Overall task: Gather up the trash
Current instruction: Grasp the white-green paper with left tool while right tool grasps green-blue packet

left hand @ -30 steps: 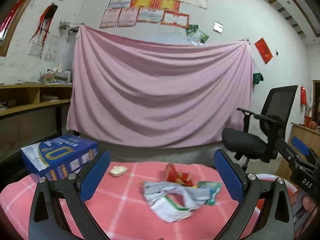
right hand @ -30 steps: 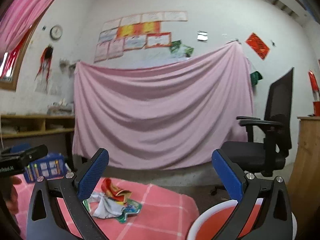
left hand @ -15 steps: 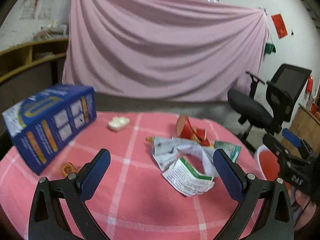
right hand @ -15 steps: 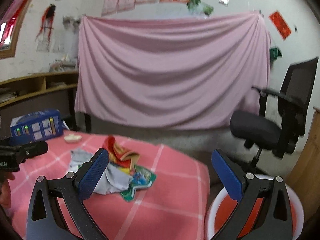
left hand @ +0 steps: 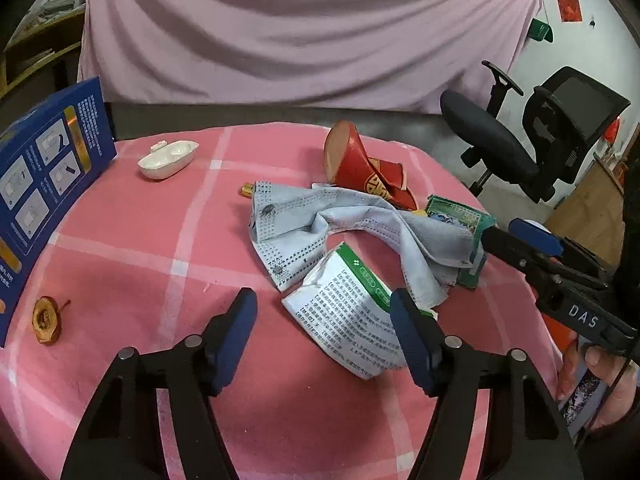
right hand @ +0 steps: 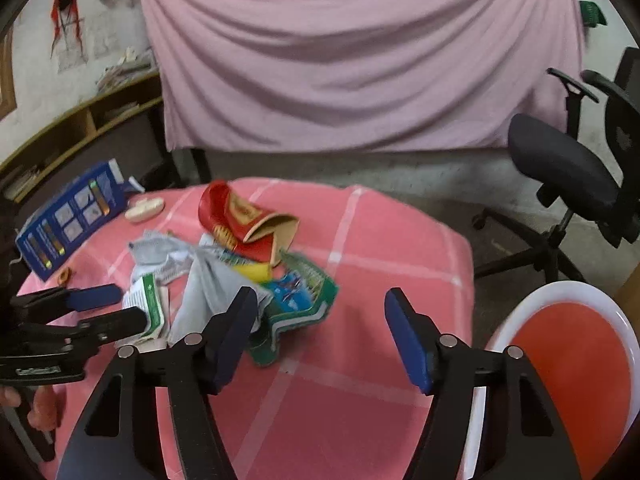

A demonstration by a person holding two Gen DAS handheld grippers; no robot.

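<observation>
A heap of trash lies on the pink checked tablecloth [left hand: 120, 248]: a crumpled grey wrapper [left hand: 320, 232], a white and green paper packet [left hand: 352, 320], a crushed red paper cup [left hand: 360, 164] and a green snack packet [left hand: 460, 216]. My left gripper [left hand: 324, 332] is open and empty, low over the table, its right finger touching the white and green packet. My right gripper [right hand: 320, 332] is open and empty above the green snack packet [right hand: 304, 304]; it shows from the side in the left wrist view [left hand: 536, 240]. The red cup [right hand: 240, 220] lies beyond.
A blue box [left hand: 44, 184] stands at the table's left, with a small white dish [left hand: 168, 160] and a small golden-brown object [left hand: 46, 320] near it. A red bin with a white rim [right hand: 572, 360] stands to the right of the table. A black office chair [right hand: 580, 168] is behind.
Both grippers have tilted down and moved closer to the trash heap. Their jaws have narrowed but stay open.
</observation>
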